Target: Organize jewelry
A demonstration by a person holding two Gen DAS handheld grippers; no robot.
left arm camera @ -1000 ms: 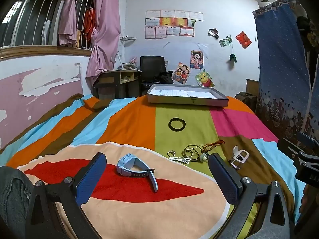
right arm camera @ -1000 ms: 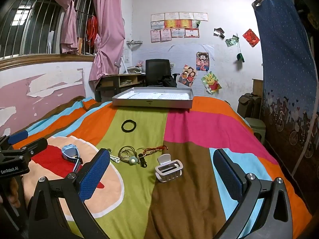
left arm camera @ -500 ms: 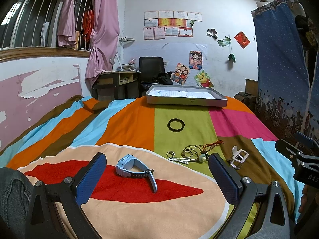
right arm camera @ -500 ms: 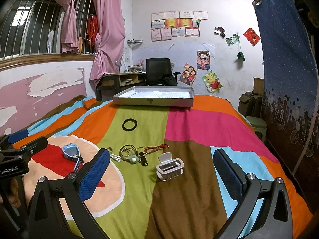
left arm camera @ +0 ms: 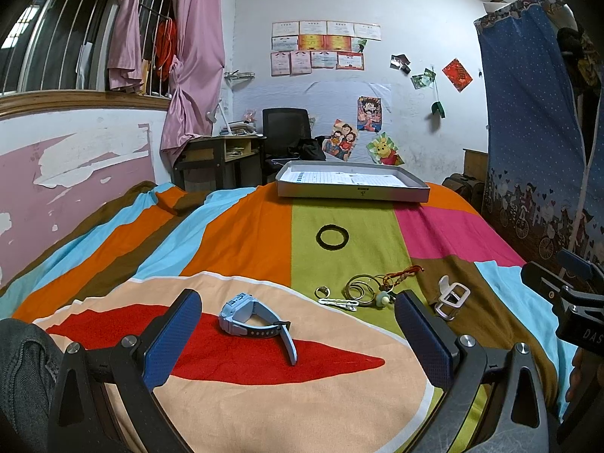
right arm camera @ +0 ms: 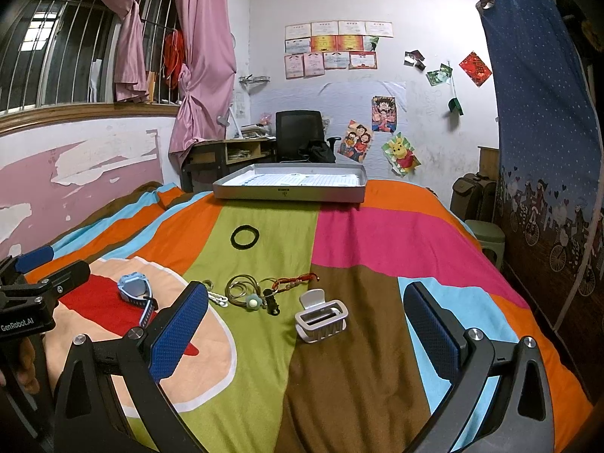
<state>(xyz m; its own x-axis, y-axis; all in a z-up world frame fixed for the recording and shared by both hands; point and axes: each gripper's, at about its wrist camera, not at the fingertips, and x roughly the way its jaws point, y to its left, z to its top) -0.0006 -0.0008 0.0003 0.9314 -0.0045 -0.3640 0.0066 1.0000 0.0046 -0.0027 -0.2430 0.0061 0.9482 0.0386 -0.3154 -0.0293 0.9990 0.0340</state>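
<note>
Nearby, rubbery blue watch [left arm camera: 253, 319], ribbed white hair clip [right arm camera: 321, 316], shallow grey tray [right arm camera: 290, 186], both claws gaping empty.

A home bedroom: a bed [left arm camera: 241, 234] with striped cover fills the frame, desk [left arm camera: 219, 151] and chair [left arm camera: 283, 128] at centre back, cartoon posters [left arm camera: 369, 109] on the wall.
</note>
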